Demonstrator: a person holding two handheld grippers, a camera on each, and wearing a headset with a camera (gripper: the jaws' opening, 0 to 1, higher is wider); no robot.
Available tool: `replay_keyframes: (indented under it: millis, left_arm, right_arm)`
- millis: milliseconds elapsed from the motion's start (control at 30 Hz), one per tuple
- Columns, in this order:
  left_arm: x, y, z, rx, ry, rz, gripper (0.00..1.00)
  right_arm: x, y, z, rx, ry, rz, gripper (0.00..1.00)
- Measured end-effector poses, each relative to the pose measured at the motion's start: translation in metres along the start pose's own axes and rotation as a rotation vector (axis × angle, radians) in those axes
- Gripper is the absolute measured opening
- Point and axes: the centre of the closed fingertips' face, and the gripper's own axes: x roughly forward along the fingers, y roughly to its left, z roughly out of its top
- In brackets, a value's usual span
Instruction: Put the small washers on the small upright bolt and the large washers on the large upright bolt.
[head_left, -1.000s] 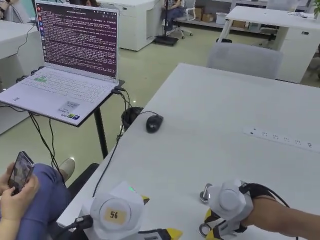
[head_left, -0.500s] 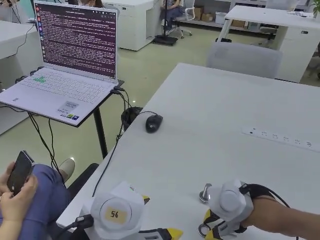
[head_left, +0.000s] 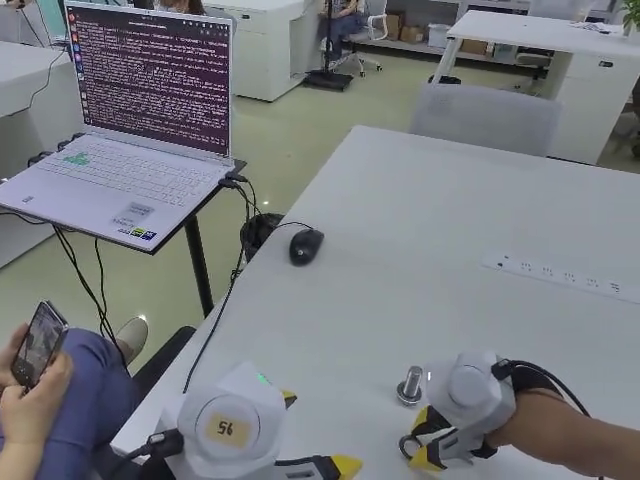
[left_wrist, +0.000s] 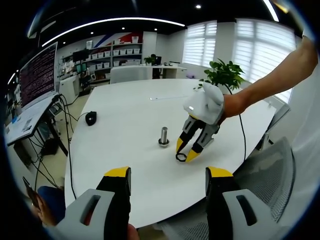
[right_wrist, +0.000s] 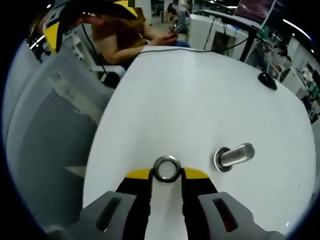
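White tabletop runs through an open office, and the table (head_left: 450, 230) carries the work near its lower edge in the head view. The right gripper (right_wrist: 167, 176) has its jaws drawn in close on a metal washer (right_wrist: 167, 168). The yellow tips pinch it by the rim at the bottom centre of the right gripper view, and the hole of the ring faces the camera. Just right of it in that view stands the upright bolt (right_wrist: 236, 154), apart from the washer. A wider ring sits around the bolt's foot; whether that is a washer or part of the bolt cannot be told. In the left gripper view the washer hangs at the tips low over the table, below and right of the bolt.

The left gripper (left_wrist: 169, 175) has its jaws spread wide with nothing between them, at the bottom of its own view and well apart from the bolt. In the head view it sits at the lower left, by the table's near edge.

Farther out in the head view, a black mouse (head_left: 306, 245) lies left of centre and a white power strip (head_left: 560, 275) lies toward the right edge. A grey chair (head_left: 488, 115) stands beyond the far side. An open laptop (head_left: 150, 110) rests on a stand (head_left: 200, 260) at the upper left. At the lower left a seated person (head_left: 60, 400) holds a phone (head_left: 38, 343).
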Motion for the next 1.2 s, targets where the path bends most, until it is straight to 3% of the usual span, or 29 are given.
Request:
replay_keyframes:
  millis: [433, 833, 967, 1200]
  left_arm:
    - [0.000, 0.001, 0.001, -0.002, -0.003, 0.000, 0.59]
    - [0.002, -0.001, 0.002, -0.004, -0.006, -0.005, 0.59]
    - [0.001, 0.000, 0.001, -0.010, -0.005, -0.001, 0.59]
    - [-0.001, 0.002, -0.002, -0.015, 0.000, 0.006, 0.59]
  right_arm:
    - [-0.021, -0.014, 0.016, 0.045, -0.065, -0.061, 0.23]
    - [-0.053, -0.050, 0.042, 0.048, -0.135, -0.171, 0.23]
    - [-0.059, -0.060, 0.046, 0.052, -0.144, -0.201, 0.23]
    - [-0.055, -0.074, 0.040, 0.070, -0.111, -0.226, 0.23]
